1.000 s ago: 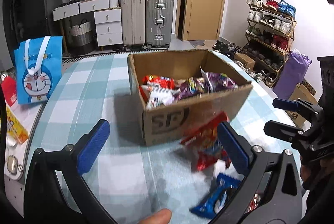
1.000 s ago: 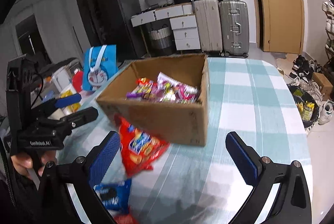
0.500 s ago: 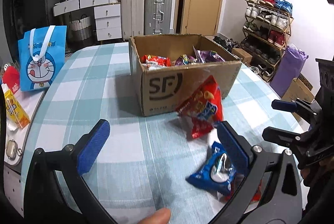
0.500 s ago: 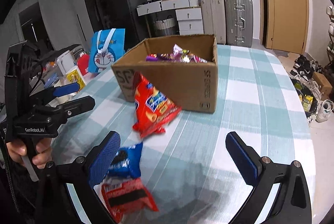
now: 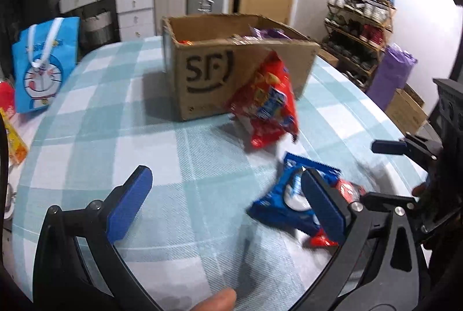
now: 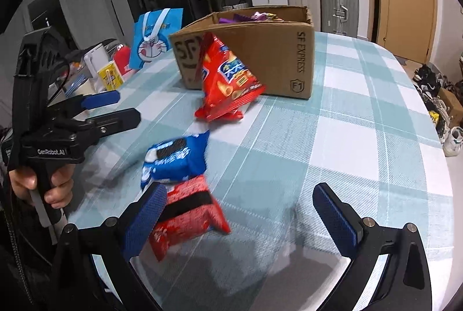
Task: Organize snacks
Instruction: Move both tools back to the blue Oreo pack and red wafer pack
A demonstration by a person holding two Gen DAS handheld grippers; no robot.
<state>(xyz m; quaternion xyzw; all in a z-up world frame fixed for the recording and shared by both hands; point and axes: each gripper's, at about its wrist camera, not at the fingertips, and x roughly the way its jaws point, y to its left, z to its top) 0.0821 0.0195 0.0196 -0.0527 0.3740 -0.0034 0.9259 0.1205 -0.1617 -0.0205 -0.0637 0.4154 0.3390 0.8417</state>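
Since earlier: both grippers sit lower and further back from the cardboard box (image 6: 249,50); all three loose packets now show.
Left gripper (image 5: 228,204): fingers spread wide, empty.
Right gripper (image 6: 246,218): fingers spread wide, empty.
Snacks: red chip bag (image 6: 228,82) leans on the box; blue cookie packet (image 6: 173,157) and red wafer packet (image 6: 185,212) lie touching on the tabletop (image 6: 361,114).
Key relation: wafer packet lies just ahead of the right gripper's left finger, long axis slanting across the gap; the right gripper looks nearer.

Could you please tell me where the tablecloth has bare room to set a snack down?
Free: the checked cloth right of the cardboard box, and the stretch between box and blue cartoon bag. Crowded: before the box, where red chip bag, blue cookie pack and red packet lie.
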